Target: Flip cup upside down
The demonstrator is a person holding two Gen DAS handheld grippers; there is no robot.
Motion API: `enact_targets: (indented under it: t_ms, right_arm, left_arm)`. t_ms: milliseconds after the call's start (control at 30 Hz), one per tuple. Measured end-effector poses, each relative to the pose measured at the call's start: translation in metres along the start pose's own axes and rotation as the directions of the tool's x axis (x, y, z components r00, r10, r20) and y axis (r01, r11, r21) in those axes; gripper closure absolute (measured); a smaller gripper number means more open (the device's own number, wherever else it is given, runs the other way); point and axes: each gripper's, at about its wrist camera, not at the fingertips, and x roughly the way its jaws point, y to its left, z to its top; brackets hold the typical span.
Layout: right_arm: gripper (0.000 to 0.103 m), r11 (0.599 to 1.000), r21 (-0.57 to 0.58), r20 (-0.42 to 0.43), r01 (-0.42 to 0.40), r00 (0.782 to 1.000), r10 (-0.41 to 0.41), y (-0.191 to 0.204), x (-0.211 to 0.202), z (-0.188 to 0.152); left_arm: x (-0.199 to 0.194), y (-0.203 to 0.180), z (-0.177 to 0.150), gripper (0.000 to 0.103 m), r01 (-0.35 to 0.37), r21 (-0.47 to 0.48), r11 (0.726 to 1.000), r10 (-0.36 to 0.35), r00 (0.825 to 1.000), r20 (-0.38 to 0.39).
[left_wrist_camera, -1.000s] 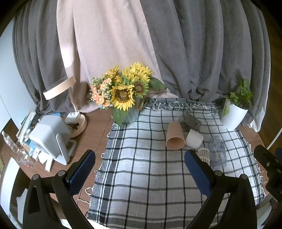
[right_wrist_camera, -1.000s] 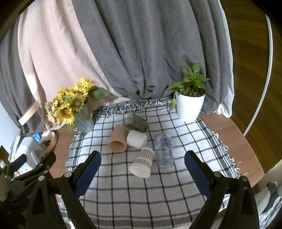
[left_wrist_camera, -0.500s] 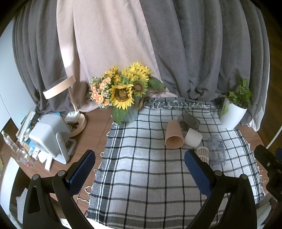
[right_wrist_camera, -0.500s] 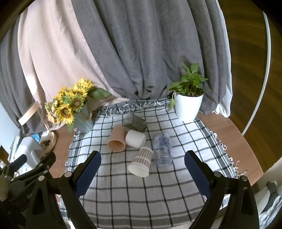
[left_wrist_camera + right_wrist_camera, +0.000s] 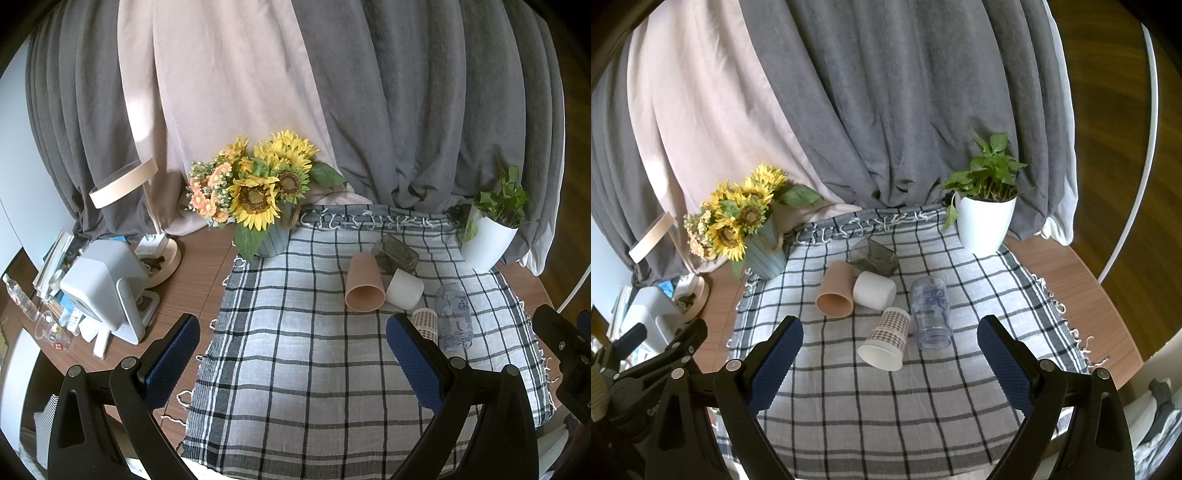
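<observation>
Five cups lie tipped on their sides in a cluster on the checked cloth point(image 5: 886, 406) covering the desk point(image 5: 1082, 280), just in front of the sunflower vase point(image 5: 764, 254) and to its right. Nearest the vase is a tan cup point(image 5: 835, 291), its mouth facing the cameras. Right of it and touching it lies a white cup point(image 5: 874, 290), and behind the pair a dark glass tumbler point(image 5: 875, 256). Further right of the vase lie a checked paper cup point(image 5: 884, 341) and, beside it, a clear printed plastic cup point(image 5: 931, 314), both mouths toward the viewer. At the far right corner of the cloth stands a white potted plant point(image 5: 986, 221).

All the cups look light. The paper cup will probably crush under a hard pinch, the clear one looks slick, and the tumbler seems the only heavy, breakable piece. A hold across the mid-wall, or on the rim with one finger inside, seems the safest grip before turning a cup mouth-down.

The left tool point(image 5: 295, 365) hangs above the cloth, jaws spread wide, holding and touching nothing. The right tool point(image 5: 890, 365) is likewise wide open and empty, well short of the cups, the paper cup lying roughly between its fingers' line of sight. No cup is yet flipped.
</observation>
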Motion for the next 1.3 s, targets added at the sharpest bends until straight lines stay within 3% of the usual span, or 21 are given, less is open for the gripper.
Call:
enact_targets:
  t_ms: [1033, 1300]
  right_arm:
    - [0.007, 1.0, -0.005, -0.004, 0.001, 1.0, -0.001, 0.002, 0.004, -0.001]
    - [0.007, 1.0, -0.011, -0.03, 0.002, 1.0, -0.002, 0.003, 0.015, -0.004]
  left_arm:
    - [-0.005, 0.0, -0.011, 0.0, 0.001, -0.002, 1.0, -0.001, 1.0, -0.016]
    - [0.031, 0.004, -0.004, 0.0, -0.014, -0.009, 1.0, 0.013, 0.997, -0.071]
